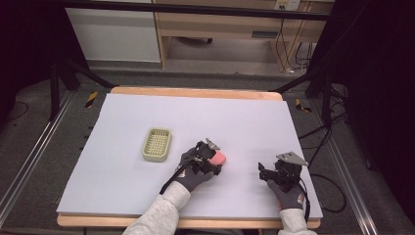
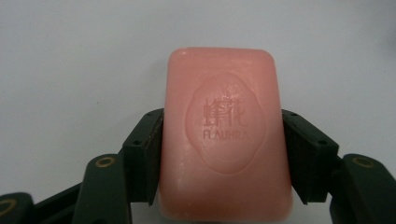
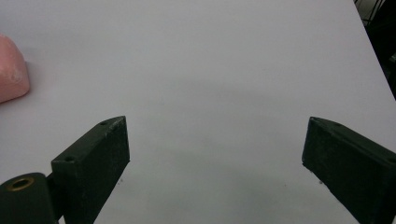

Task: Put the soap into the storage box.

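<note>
The person's grey sleeves and gloved hands come in at the near edge of the high view, each hand carrying a pair of tongs over the worktop [image 1: 122,127], a broad pale sheet on a wooden board that takes up most of that view.

Next in size is the cream soap dish [image 1: 157,144], a slotted rectangular tray lying flat on the worktop to the left of the left hand, near it but apart from it, and holding nothing.

The right tongs [image 1: 262,170] sit over the worktop's near right part, well apart from the soap. In the right gripper view the right tongs [image 3: 215,154] stand wide apart with bare worktop between the jaws, holding and touching nothing; a corner of the pink bar shows at that view's left edge.

The left tongs [image 1: 214,161] sit near the middle of the worktop, right of the dish. In the left gripper view the left tongs [image 2: 223,158] are clamped on the pink soap bar [image 2: 224,135]: one black jaw presses each long side of the bar, at about its lower half, with no gap showing at either pad.

The soap bar [image 1: 218,157] is a rounded pink rectangle with a stamped emblem and lettering on its upper face. It lies flat side up between the jaws, its far end reaching past them over the bare worktop.
</note>
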Motion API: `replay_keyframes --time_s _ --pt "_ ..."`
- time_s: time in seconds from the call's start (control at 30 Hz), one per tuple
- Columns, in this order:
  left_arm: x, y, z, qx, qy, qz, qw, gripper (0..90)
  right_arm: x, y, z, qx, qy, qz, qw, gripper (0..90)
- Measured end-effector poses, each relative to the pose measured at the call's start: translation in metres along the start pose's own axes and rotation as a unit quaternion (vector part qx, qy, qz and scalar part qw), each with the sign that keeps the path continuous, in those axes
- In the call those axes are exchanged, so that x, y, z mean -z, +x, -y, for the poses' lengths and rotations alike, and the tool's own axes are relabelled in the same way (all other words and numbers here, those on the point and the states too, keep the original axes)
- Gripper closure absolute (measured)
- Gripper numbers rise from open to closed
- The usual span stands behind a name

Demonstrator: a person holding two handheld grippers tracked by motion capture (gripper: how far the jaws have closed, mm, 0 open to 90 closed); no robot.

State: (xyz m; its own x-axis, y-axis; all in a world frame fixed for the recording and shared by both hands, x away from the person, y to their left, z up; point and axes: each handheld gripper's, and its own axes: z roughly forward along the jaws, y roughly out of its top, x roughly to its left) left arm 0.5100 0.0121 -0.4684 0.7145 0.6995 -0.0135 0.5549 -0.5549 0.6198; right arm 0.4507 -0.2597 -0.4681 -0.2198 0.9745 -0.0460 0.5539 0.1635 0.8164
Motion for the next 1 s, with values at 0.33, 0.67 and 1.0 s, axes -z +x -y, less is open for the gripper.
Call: replay_keyframes --time_s 0.33,0.67,1.0 --pt "0.002 0.0 0.0 -0.005 0.004 -0.005 1.0 37.3 0.0 0.0 0.0 -0.001 0.0 -0.001 1.0 7.8" --pt "0.015 0.003 0.0 -0.001 -0.005 -0.005 1.0 37.4 0.0 0.0 0.0 -0.001 0.0 0.0 1.0 7.8" --pt "0.033 0.008 0.001 0.002 -0.018 -0.001 0.9998 37.4 0.001 0.0 0.0 -0.002 0.0 0.001 1.0 7.8"
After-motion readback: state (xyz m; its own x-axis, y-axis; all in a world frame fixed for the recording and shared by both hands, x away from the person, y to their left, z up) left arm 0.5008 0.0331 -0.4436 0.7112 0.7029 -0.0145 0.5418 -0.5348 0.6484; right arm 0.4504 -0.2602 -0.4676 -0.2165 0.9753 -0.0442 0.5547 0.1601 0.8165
